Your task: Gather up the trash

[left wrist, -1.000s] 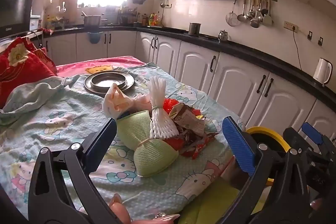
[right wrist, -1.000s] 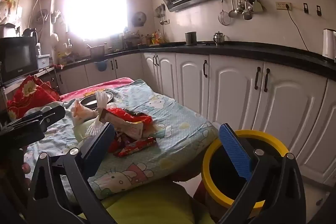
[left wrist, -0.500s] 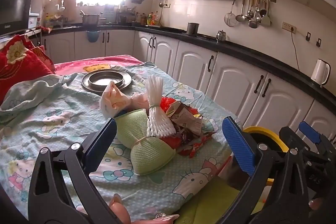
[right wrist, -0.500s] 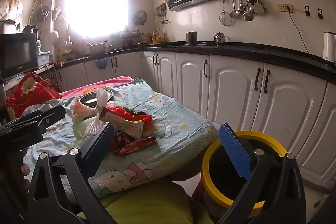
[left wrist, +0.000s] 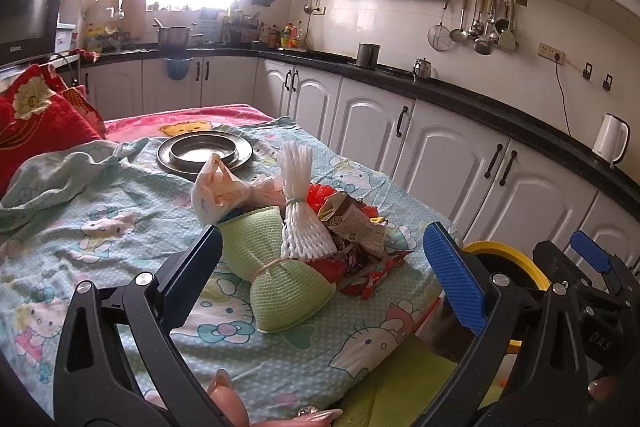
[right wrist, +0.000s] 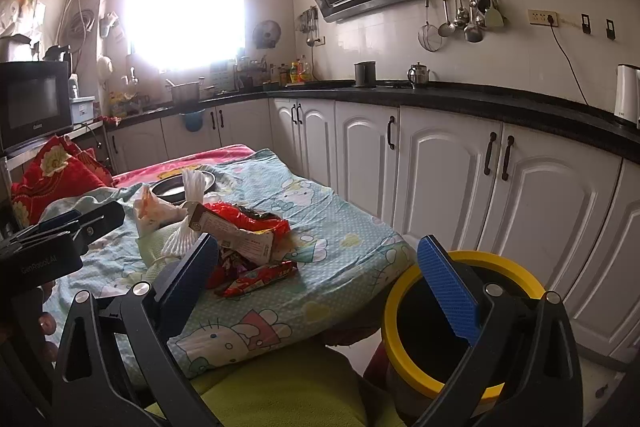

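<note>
A pile of trash lies on the table: a green foam net [left wrist: 276,275], a white foam net [left wrist: 302,215], a crumpled plastic bag [left wrist: 216,191], a brown paper wrapper [left wrist: 352,225] and red snack wrappers [right wrist: 256,273]. My left gripper [left wrist: 320,277] is open and empty, just short of the pile. My right gripper [right wrist: 320,285] is open and empty, to the right of the pile, over the table edge. A black bin with a yellow rim [right wrist: 432,323] stands on the floor below the table's right edge; it also shows in the left wrist view [left wrist: 504,259].
The table wears a Hello Kitty cloth [left wrist: 100,227]. A metal plate with a bowl [left wrist: 204,149] sits behind the pile. Red cushions [left wrist: 36,119] lie at the far left. White cabinets [right wrist: 440,179] under a black counter run along the right.
The left gripper has drifted slightly, so the trash pile sits a little lower and more central between its fingers. The right gripper has barely moved.
</note>
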